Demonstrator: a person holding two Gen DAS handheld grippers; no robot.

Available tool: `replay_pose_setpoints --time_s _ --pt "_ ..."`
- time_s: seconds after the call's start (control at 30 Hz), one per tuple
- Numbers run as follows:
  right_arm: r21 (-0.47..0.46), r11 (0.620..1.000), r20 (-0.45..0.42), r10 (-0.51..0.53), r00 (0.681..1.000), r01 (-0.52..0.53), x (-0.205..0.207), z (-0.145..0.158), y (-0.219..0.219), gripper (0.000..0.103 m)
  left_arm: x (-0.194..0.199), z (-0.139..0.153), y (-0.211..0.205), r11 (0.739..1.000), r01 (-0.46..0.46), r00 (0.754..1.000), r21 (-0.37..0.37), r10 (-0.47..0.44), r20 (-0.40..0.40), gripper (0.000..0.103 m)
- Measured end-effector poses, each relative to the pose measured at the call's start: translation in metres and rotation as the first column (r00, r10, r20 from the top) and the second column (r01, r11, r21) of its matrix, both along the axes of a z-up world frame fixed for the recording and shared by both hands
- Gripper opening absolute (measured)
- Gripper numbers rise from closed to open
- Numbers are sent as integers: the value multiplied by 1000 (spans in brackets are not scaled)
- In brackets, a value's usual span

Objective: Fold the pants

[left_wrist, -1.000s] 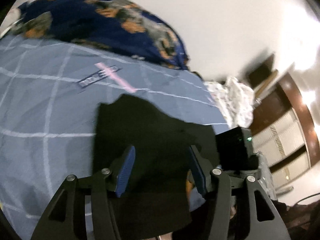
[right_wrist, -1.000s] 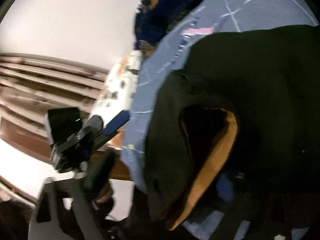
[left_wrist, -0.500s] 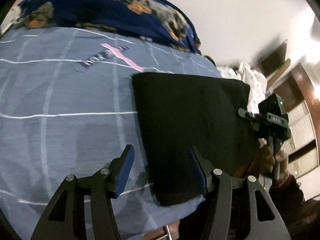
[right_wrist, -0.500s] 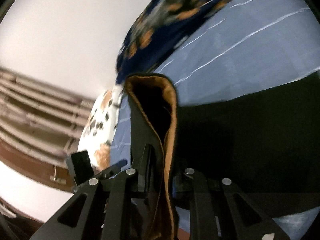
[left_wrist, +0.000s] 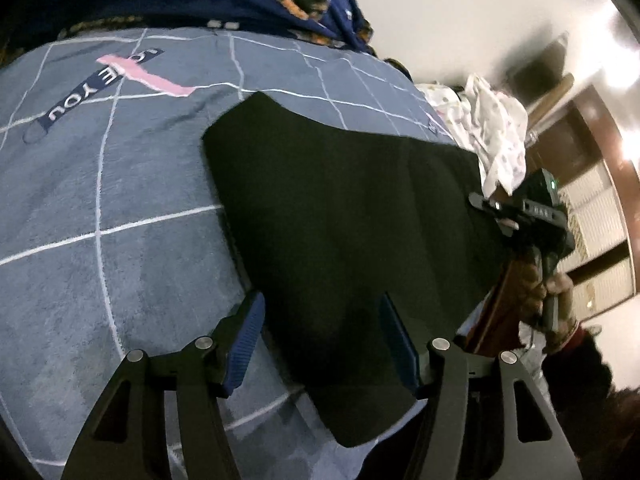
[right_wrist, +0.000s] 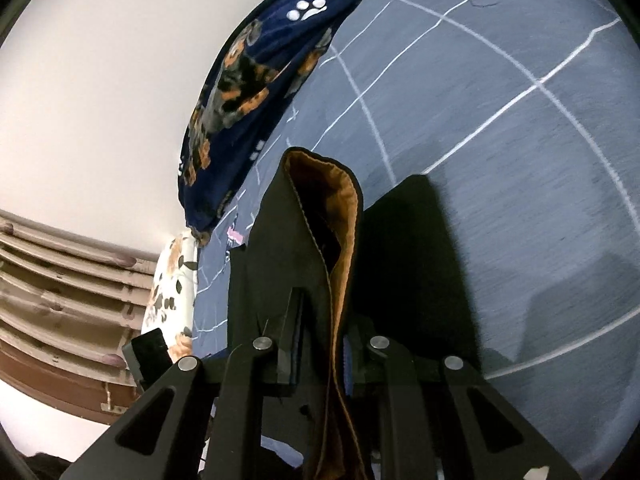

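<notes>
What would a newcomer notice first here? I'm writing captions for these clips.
The black pants spread flat on the blue checked bedsheet. In the right view, their brown-lined edge stands up, pinched in the right hand-held gripper. The left hand-held gripper is open over the pants' near end.

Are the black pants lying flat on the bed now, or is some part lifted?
Mostly flat. The black pants lie spread on the blue bedspread, but the right tool holds one brown-lined edge raised.
</notes>
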State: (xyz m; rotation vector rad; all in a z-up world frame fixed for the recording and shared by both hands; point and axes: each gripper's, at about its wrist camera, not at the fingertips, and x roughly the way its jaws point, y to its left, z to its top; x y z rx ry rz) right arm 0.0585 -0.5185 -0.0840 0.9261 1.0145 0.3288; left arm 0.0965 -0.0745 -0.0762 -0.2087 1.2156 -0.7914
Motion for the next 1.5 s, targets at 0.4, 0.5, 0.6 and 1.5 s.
replay_pose_setpoints --time_s 0.4,0.5,0.6,1.5 --pt "-106 993 29 -57 998 59 -9 2 -38 42 3 -12 -3 999 27 999 24 -26 -21 71" --pt "-71 995 22 -65 998 66 -14 -1 -50 63 5 -16 -3 999 44 998 -31 -45 -42 79" --pt "-81 997 6 -18 1000 19 -13 -5 -46 63 8 -18 -9 995 67 996 -79 -71 -53 80" --pt "178 982 5 59 998 -59 -5 -35 11 29 27 -8 10 990 -41 998 -138 33 -58 12"
